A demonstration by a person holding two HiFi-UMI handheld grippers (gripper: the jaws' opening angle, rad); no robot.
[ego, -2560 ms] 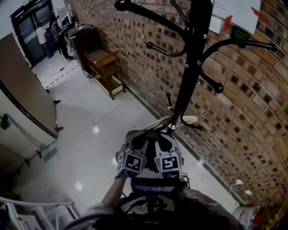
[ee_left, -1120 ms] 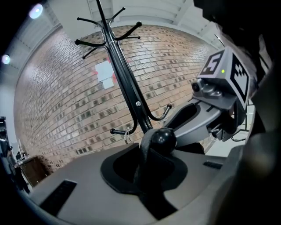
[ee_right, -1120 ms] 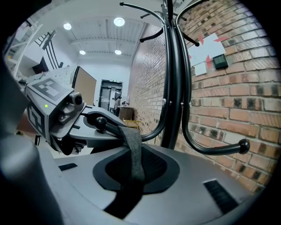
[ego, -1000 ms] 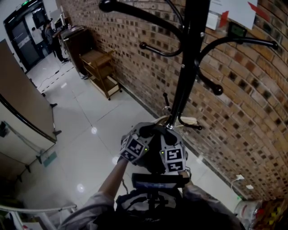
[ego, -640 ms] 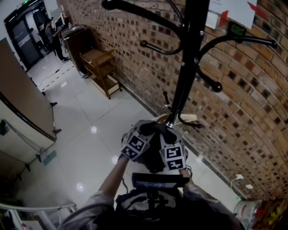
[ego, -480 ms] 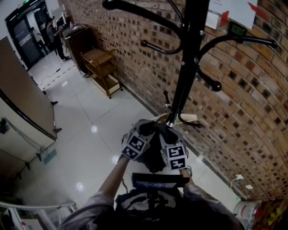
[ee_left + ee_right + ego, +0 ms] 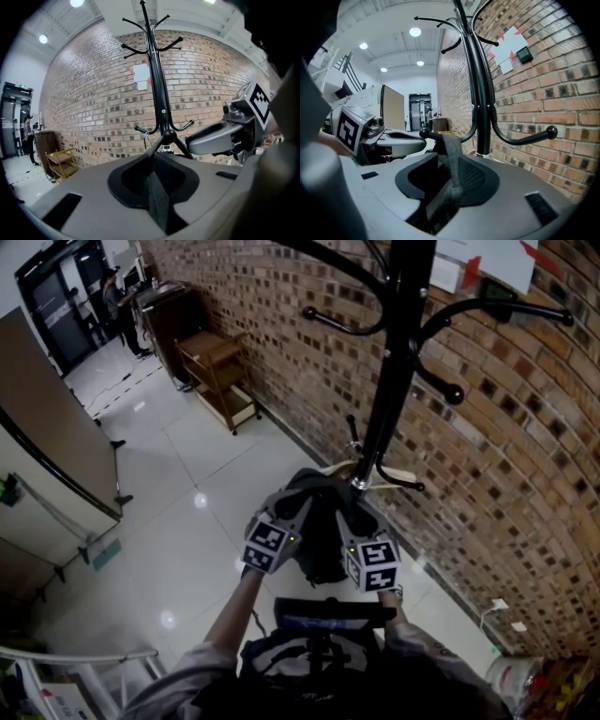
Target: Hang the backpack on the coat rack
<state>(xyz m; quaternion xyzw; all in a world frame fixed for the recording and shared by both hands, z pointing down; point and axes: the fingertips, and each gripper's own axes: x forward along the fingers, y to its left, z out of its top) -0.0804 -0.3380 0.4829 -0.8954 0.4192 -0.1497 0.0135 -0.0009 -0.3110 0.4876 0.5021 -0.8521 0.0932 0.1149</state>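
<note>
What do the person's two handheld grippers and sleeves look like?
The left gripper and right gripper have smooth grey moulded shells, each carrying a white cube printed with black square markers. The person wears light grey sleeves.

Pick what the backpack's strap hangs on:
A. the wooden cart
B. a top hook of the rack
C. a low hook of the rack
C: in the right gripper view the strap loops over a ball-tipped low hook branching from the lower part of the rack.
</note>
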